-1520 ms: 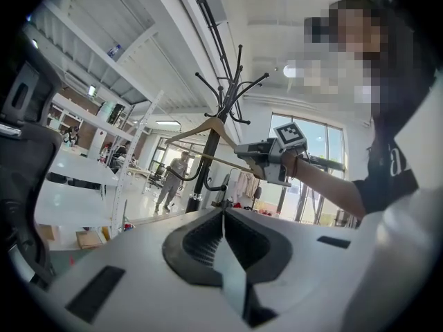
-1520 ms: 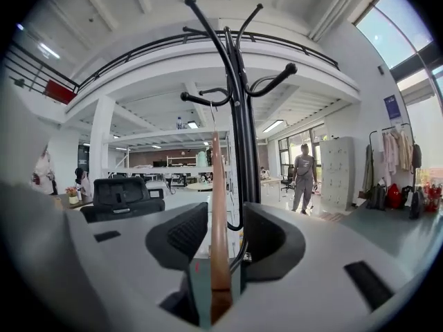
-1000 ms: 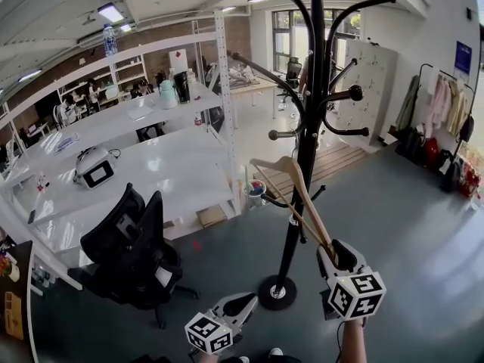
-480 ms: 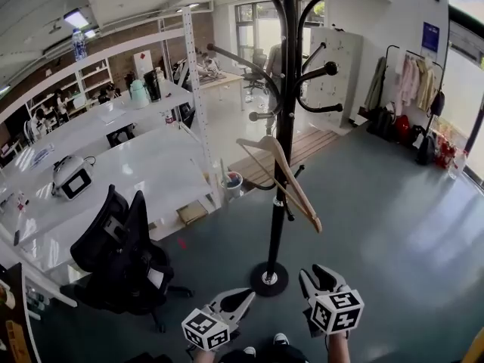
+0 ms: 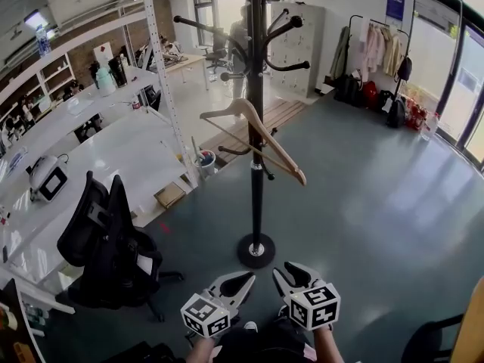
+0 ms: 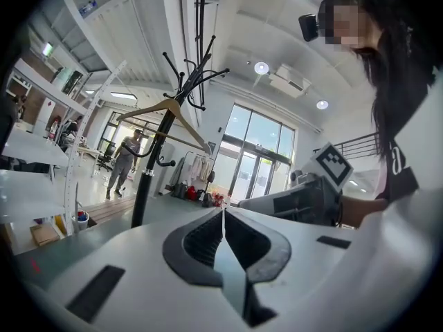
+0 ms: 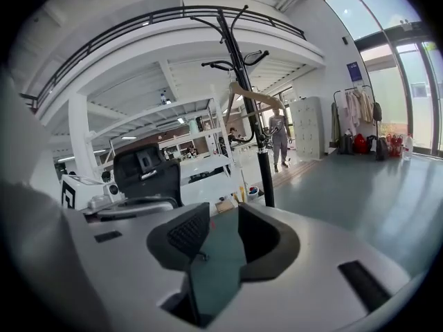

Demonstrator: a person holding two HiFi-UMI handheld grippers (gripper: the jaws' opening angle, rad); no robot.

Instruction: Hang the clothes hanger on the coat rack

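A wooden clothes hanger (image 5: 261, 137) hangs on the black coat rack (image 5: 255, 104) in the head view, free of both grippers. The hanger (image 6: 166, 111) and rack (image 6: 149, 171) also show in the left gripper view. In the right gripper view the hanger (image 7: 250, 95) sits high on the rack (image 7: 259, 151). My left gripper (image 5: 240, 283) is low near my body, its jaws pressed together with nothing between them. My right gripper (image 5: 290, 273) is beside it, jaws apart and empty. Both are well short of the rack's base (image 5: 256, 250).
A black office chair (image 5: 106, 240) stands at the left by white tables and shelving (image 5: 91, 150). A garment rail with clothes (image 5: 374, 51) is at the far right. A person (image 7: 280, 140) walks beyond the rack. Grey floor (image 5: 378, 203) spreads to the right.
My right gripper let go of the hanger, which now hangs on the rack. Both grippers have drawn back and down toward my body, and the view has backed away from the rack.
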